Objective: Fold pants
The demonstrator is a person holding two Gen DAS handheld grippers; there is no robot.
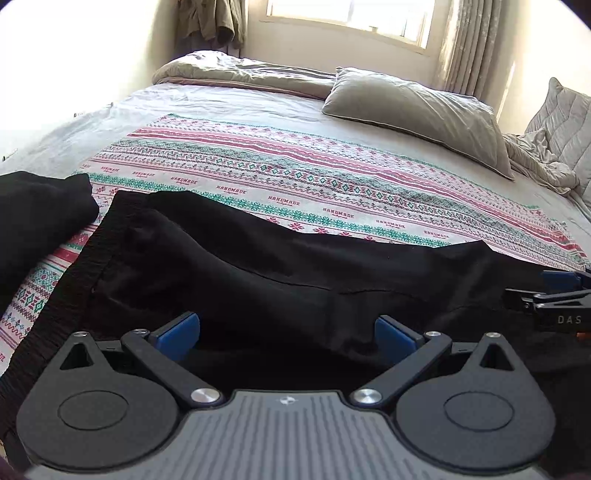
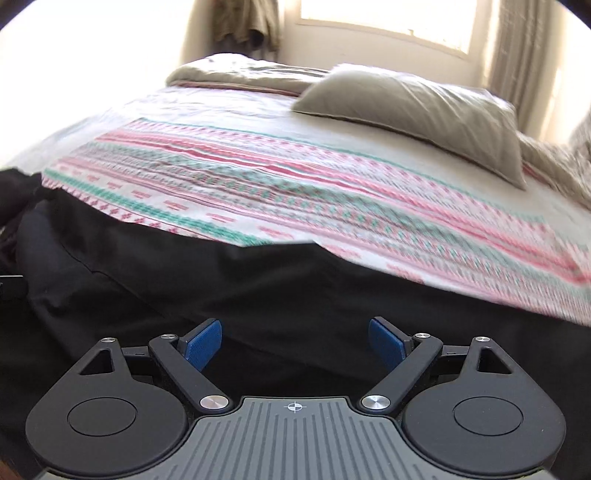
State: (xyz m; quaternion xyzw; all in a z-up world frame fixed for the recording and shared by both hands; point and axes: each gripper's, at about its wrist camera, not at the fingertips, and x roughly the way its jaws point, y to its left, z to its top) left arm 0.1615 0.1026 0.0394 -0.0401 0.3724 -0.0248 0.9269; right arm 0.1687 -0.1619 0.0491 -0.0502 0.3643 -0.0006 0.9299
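Observation:
Black pants (image 1: 258, 266) lie spread flat across the near part of the bed on a patterned cloth (image 1: 295, 177), with the ribbed waistband (image 1: 74, 280) at the left. My left gripper (image 1: 287, 334) is open, its blue pads just above the pants' near edge, holding nothing. My right gripper (image 2: 295, 338) is open over the pants (image 2: 221, 288) farther right; it also shows at the right edge of the left wrist view (image 1: 554, 295). The right wrist view is motion-blurred.
Another black garment (image 1: 37, 214) lies bunched at the left. A grey pillow (image 1: 417, 114) and a rumpled duvet (image 1: 236, 74) lie at the far side of the bed. A window (image 1: 351, 14) with curtains is behind.

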